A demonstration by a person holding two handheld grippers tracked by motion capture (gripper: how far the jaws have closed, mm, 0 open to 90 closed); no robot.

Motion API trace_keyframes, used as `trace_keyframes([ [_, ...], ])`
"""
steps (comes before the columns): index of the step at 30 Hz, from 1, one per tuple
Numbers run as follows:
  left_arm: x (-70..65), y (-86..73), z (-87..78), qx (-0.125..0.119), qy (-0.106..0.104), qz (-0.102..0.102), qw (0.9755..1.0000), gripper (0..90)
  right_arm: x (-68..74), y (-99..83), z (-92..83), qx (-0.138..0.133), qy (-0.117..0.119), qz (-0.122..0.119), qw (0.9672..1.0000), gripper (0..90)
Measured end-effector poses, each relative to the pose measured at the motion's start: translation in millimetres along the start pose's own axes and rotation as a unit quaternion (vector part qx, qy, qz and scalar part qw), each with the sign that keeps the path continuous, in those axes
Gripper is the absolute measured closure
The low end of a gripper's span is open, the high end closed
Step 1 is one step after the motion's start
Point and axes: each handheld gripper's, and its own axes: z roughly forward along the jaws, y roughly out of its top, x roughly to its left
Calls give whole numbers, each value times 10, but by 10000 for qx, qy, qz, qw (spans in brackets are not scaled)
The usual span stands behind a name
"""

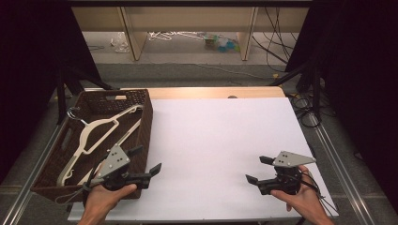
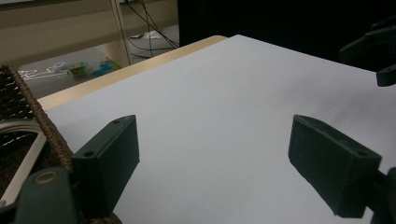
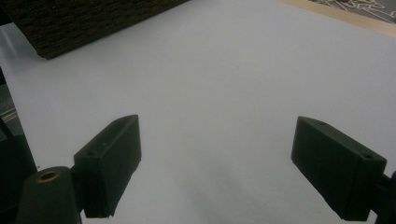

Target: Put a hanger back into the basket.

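Observation:
A dark brown woven basket point(image 1: 141, 126) stands on the left of the white table point(image 1: 220, 136), and white clothes hangers point(image 1: 101, 126) lie inside it. My left gripper point(image 1: 148, 158) sits at the basket's near right corner, pointing right over the table, open with nothing between its jaws. In the left gripper view the open left gripper point(image 2: 215, 158) frames bare white table, with the basket rim point(image 2: 46, 126) and a hanger point(image 2: 23, 140) at the left. My right gripper point(image 1: 256, 168) rests near the front right of the table, open and empty, pointing left. The right gripper view shows the open right gripper point(image 3: 217, 163) over bare table, with the basket point(image 3: 84, 23) beyond.
A wooden strip point(image 1: 211, 92) edges the table's far side. Beyond it are shelf legs, cables and small coloured items on the floor point(image 1: 220, 43). Dark curtains stand at both sides. The right gripper's jaws point(image 2: 380, 56) show at the top right of the left gripper view.

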Motion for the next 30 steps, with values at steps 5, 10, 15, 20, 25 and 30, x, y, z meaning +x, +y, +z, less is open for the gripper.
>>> trace_keyframes([
  [5, -69, -28, -19, 12, -32, 28, 10000, 162, 22, -27, 16, -10, 74, -9, 10000, 170],
  [10, -138, -66, 19, 26, -33, 86, 10000, 162, 32, -41, 20, -21, 40, -60, 10000, 170],
  [15, -196, -119, 53, 30, -56, 195, 9998, 162, 52, -44, 9, -79, 94, -60, 9999, 170],
  [20, -252, -168, 40, -83, -41, 451, 9989, 162, 83, -35, 6, -146, 7, -118, 9998, 170],
  [25, -305, -251, 32, -74, -57, 432, 9990, 162, 164, -31, -1, -171, 23, -134, 9998, 170],
  [30, -320, -333, -23, -31, 12, 414, 9991, 162, 257, -9, -43, -310, 6, -169, 9994, 170],
])
